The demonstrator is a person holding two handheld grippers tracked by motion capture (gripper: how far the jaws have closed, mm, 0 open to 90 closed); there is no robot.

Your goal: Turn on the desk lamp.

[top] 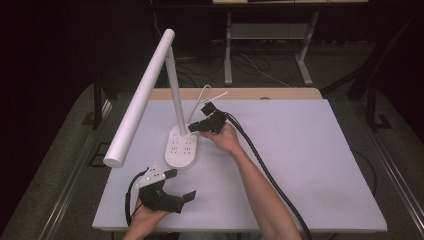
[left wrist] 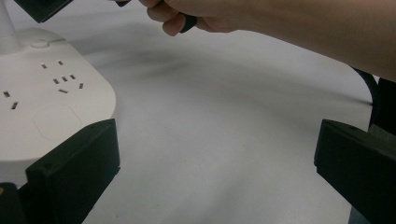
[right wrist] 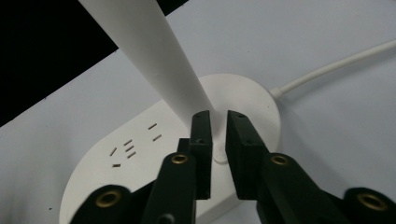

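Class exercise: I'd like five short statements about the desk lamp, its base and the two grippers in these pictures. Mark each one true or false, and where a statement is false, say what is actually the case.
1. The lamp base carries socket slots on its top. True.
2. The left gripper has its jaws clamped on the base. False: its jaws stand wide apart beside the base, with bare table between them.
3. The right gripper points at a small round button at the foot of the lamp's stem, with its jaws nearly together. True.
4. The lamp head lies flat on the table. False: it is raised on the upright stem.
5. A black cable leaves the base. False: the cable is white.
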